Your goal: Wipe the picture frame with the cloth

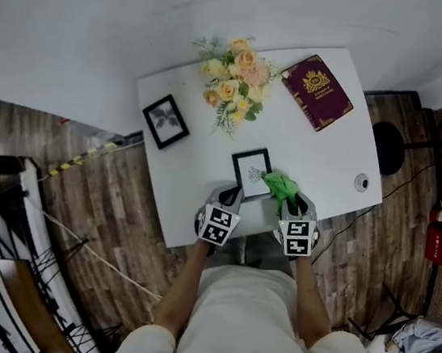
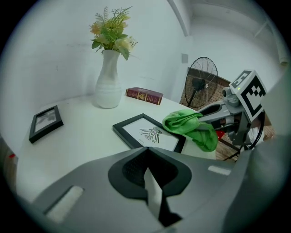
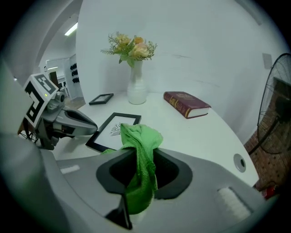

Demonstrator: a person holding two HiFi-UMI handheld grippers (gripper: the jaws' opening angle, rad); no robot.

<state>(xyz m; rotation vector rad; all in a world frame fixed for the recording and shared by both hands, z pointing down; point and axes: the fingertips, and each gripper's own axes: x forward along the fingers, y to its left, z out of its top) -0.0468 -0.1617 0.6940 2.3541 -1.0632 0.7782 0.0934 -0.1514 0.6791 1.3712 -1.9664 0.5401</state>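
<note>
While the picture frame (image 1: 251, 173) lies flat near the front edge of the white tabletop (image 1: 337, 159), the green cloth (image 1: 281, 186) is bunched over its near right corner. The right tongs (image 1: 290, 196) are clamped on that cloth, a fold running between the jaws and hanging below them; the left tongs (image 2: 152, 191) are closed jaw to jaw with nothing between them, tips just beside the frame's near left edge, contact not determinable.

Assessment: the wiping step appears to be at its start, cloth delivered to the frame but covering only one corner. The next move calls for downward pressure and a sweep across the glass toward the far left side; a light frame may slide, so the left tongs would do well to brace it.

Markings: the frame holds a dark line drawing with a small caption beneath, illegible; the maroon book (image 1: 316, 91) bears a gilt emblem and lettering, unreadable; the marker cubes (image 1: 216, 224) show black-and-white squares only, no words. A second frame (image 1: 165, 120) and a vase of flowers (image 1: 233, 79) stand well apart, uninvolved.
</note>
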